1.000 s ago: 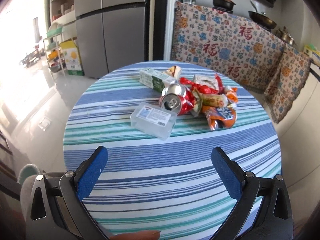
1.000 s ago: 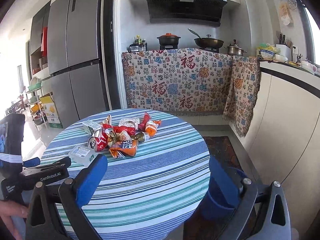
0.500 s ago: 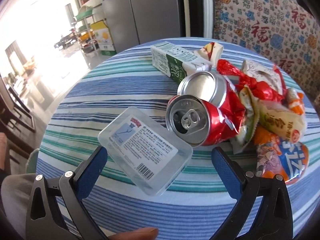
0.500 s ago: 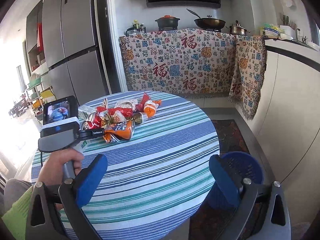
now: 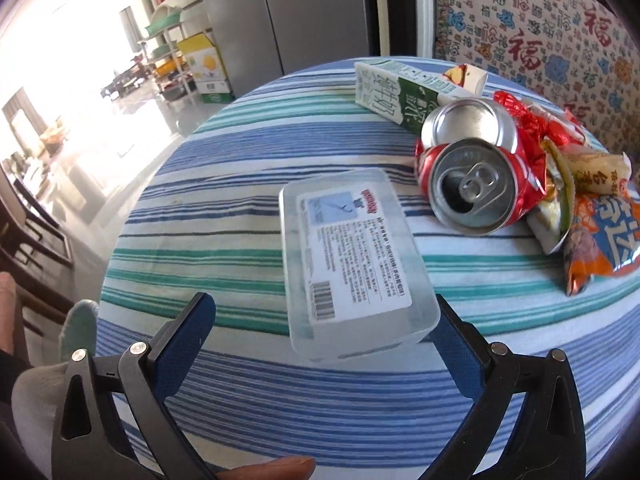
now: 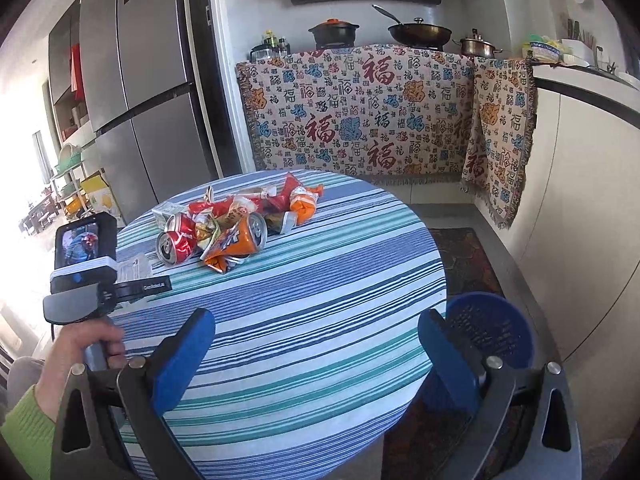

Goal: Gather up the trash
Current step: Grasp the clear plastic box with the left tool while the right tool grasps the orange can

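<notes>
The clear plastic box (image 5: 352,264) lies flat on the striped tablecloth (image 5: 248,168), just ahead of the left gripper (image 5: 324,320), whose jaws are spread wide and empty. Its smooth, rounded walls could be squeezed out of a skewed grip. The right gripper (image 6: 316,344) is likewise held wide open, near the perforated blue bin (image 6: 496,328). Dented cans (image 5: 476,184) and crinkled wrappers (image 5: 600,232) are heaped beside the box.

Left wrist view close over table (image 5: 248,184); right farther, sharing trash pile (image 6: 224,232)
</notes>
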`<state>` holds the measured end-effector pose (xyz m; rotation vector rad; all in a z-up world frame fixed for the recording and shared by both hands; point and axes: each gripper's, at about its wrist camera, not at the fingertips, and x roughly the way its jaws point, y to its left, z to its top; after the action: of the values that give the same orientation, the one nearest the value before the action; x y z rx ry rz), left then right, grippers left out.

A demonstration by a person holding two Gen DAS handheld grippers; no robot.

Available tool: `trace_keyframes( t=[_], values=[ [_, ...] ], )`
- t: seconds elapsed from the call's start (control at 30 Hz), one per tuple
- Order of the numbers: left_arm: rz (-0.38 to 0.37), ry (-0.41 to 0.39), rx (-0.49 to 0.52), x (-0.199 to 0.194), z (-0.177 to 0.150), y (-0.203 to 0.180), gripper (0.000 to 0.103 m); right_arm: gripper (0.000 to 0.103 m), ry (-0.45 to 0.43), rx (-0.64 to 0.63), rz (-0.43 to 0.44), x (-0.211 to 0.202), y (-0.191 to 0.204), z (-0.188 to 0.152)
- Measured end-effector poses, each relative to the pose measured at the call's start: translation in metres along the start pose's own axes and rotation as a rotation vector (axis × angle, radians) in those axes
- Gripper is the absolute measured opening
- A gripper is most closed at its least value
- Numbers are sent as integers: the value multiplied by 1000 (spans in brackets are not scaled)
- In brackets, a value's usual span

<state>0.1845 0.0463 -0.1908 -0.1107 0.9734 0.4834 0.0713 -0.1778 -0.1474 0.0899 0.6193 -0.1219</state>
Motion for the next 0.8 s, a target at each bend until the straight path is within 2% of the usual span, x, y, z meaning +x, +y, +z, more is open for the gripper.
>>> trace_keyframes(
  t=[0.1,0.17,0.27,0.4,0.53,0.8],
  values=[
    [-101,28,8,3,-2,25,103,103,41,-11,6,12,5,-5],
    [-156,38,34,14,9,21,103,103,65,-12,6,20,6,-8],
    [-212,31,112,13,12,22,102,103,99,-5,9,32,7,-12],
    [-297,-9,120,9,19,23,102,103,135,-22,2,49,13,-15],
    [-294,-44,147,12,23,16,102,103,156,-35,27,67,21,-13],
    [-261,-31,146,19,21,21,102,103,174,-20,123,104,41,10]
  ],
)
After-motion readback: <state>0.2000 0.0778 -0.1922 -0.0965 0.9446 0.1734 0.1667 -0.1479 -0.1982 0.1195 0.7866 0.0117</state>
